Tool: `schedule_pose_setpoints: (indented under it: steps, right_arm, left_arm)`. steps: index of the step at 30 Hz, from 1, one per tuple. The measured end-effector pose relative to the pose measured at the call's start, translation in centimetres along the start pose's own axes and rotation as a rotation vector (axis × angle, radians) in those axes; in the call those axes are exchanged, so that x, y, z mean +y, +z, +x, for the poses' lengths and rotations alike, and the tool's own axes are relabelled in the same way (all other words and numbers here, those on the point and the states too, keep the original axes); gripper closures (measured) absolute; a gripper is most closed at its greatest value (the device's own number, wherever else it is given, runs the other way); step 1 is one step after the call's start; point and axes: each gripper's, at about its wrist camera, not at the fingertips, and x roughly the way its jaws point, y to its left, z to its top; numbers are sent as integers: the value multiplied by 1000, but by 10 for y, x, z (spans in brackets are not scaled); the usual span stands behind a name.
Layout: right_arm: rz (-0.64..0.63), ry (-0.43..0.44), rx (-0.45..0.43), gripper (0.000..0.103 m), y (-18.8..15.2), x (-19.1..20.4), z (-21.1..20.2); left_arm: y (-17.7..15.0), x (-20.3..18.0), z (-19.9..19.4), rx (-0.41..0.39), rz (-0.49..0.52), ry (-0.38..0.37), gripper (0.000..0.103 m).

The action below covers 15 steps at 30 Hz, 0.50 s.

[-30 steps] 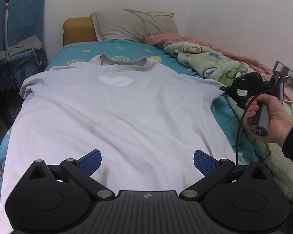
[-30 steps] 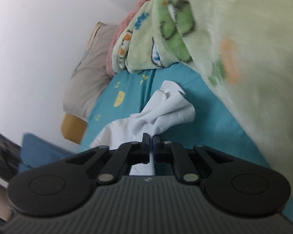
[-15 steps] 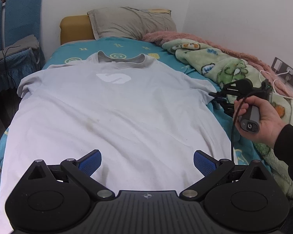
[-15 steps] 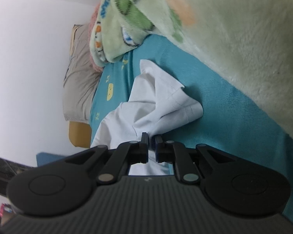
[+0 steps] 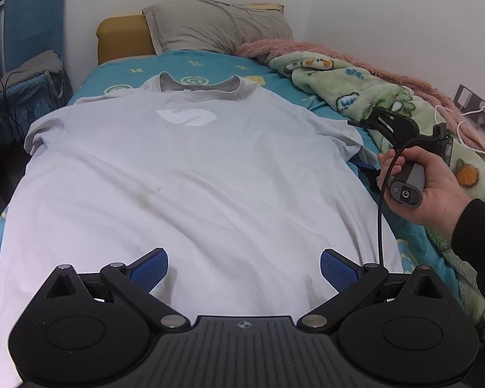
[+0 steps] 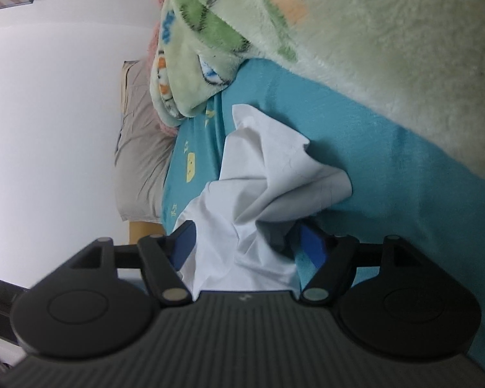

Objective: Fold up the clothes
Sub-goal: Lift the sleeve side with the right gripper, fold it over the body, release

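A white T-shirt (image 5: 190, 174) with a pale chest logo lies face up on the bed, collar toward the pillow. My left gripper (image 5: 242, 268) hovers open over its lower hem, blue pads wide apart and holding nothing. Held by a person's hand (image 5: 433, 194), my right gripper (image 5: 357, 144) sits at the shirt's right sleeve. In the right wrist view that gripper (image 6: 247, 242) is open, and the crumpled sleeve (image 6: 274, 174) lies loose between its blue pads on the teal sheet (image 6: 388, 168).
A green fleece blanket (image 5: 355, 87) and a pink one (image 5: 307, 48) are bunched along the wall on the right. A grey pillow (image 5: 216, 26) lies at the head. Blue chairs (image 5: 22, 16) stand to the left. A wall socket with white cables (image 5: 472, 106) is at far right.
My right gripper was shut on the sleeve and has opened, letting it go; it drew the sleeve inward toward the shirt first. The left gripper stays open.
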Motion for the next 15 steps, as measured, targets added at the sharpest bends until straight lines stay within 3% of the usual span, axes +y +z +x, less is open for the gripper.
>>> schedule_pose_setpoints:
  steps: [8, 15]
  right_arm:
    - [-78, 43, -41, 30, 12, 11, 21]
    - [-264, -40, -54, 29, 9, 38, 57]
  left_arm:
    - [1, 0, -2, -19, 9, 12, 1]
    - [15, 8, 9, -22, -65, -5, 1]
